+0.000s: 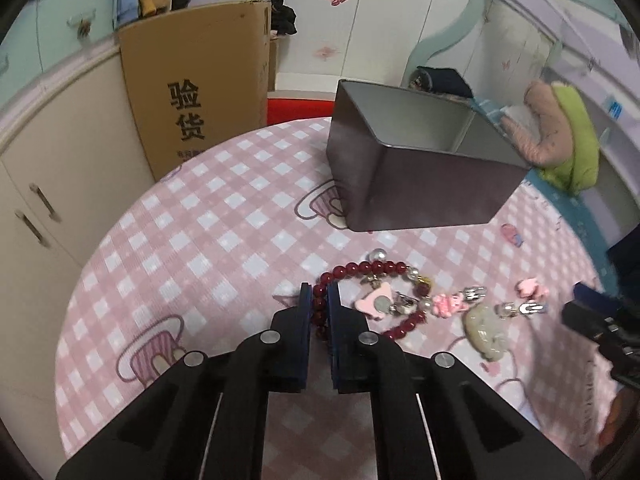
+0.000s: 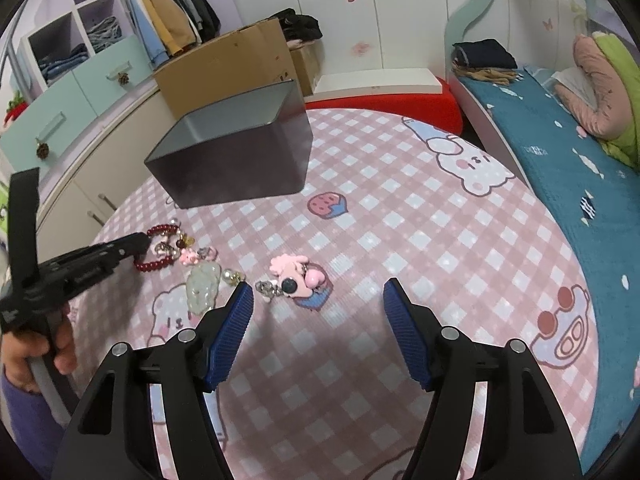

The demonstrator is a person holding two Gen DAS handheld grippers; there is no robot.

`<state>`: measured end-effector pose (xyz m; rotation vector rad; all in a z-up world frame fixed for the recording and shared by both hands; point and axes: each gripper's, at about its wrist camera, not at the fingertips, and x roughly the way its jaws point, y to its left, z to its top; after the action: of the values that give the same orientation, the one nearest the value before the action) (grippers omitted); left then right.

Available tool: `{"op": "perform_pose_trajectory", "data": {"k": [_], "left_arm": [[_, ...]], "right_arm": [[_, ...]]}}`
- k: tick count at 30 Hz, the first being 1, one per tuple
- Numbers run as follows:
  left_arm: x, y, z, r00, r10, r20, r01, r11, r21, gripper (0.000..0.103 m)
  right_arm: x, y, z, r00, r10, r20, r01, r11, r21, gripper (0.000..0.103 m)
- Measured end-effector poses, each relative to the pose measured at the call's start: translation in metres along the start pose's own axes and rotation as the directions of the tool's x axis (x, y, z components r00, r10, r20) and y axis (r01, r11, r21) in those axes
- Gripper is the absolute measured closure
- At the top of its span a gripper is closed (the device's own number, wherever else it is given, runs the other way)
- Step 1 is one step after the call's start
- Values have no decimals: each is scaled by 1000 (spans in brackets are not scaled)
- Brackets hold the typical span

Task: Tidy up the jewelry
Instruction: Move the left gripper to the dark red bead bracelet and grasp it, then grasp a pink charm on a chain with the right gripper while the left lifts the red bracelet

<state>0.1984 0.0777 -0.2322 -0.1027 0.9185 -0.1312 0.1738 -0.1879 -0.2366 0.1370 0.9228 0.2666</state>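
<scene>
A red bead bracelet (image 1: 376,270) with small charms lies on the pink checked tablecloth (image 1: 208,232). My left gripper (image 1: 319,300) is shut on the bracelet's left side, with beads between its blue pads. The bracelet also shows in the right wrist view (image 2: 156,266). A pale green jade pendant (image 1: 482,330), pink charms (image 1: 450,303) and silver clips (image 1: 520,309) lie to its right. A dark open metal box (image 1: 404,160) stands behind them. My right gripper (image 2: 318,292) is open and empty, just in front of a pink cartoon hair clip (image 2: 296,274).
A cardboard box (image 1: 196,92) and white cabinets (image 1: 52,184) stand left of the table. A bed with a blue cover (image 2: 560,168) and a pink-green pillow (image 2: 604,92) lies to the right. A red stool (image 2: 384,106) stands behind the table.
</scene>
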Motion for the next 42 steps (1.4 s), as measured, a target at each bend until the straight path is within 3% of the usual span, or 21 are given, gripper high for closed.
{"op": "perform_pose_trajectory", "data": {"k": [8, 14, 22, 25, 27, 31, 33, 37, 42], "left_arm": [[-40, 3, -4, 995, -77, 65, 78, 997, -12, 97], [-73, -5, 0, 981, -150, 127, 150, 989, 7, 97], [-102, -10, 5, 945, -278, 170, 280, 960, 13, 97], [-105, -12, 3, 948, -265, 175, 266, 964, 18, 97], [-106, -13, 3, 948, -268, 172, 269, 963, 17, 97], [-105, -12, 1, 951, -261, 166, 262, 965, 19, 97], [-103, -11, 1, 952, -261, 162, 262, 965, 17, 97], [-101, -11, 1, 951, -267, 153, 268, 963, 16, 97], [-99, -14, 1, 950, -275, 145, 275, 961, 20, 97]], "right_arm": [[2, 2, -8, 1000, -26, -12, 26, 999, -18, 37], [7, 9, -7, 999, -34, -14, 34, 998, -44, 37], [18, 15, 0, 1000, -25, -16, 24, 998, -51, 38], [19, 23, 0, 1000, -26, -14, 25, 998, -60, 38], [21, 27, 0, 1000, -11, -19, 10, 998, -56, 48], [27, 30, 1, 999, -36, -14, 35, 997, -65, 57], [28, 30, 2, 999, -50, -12, 49, 996, -77, 71], [26, 28, 1, 998, -60, -13, 58, 994, -95, 77], [20, 24, -4, 999, -52, -13, 50, 994, -93, 77]]}}
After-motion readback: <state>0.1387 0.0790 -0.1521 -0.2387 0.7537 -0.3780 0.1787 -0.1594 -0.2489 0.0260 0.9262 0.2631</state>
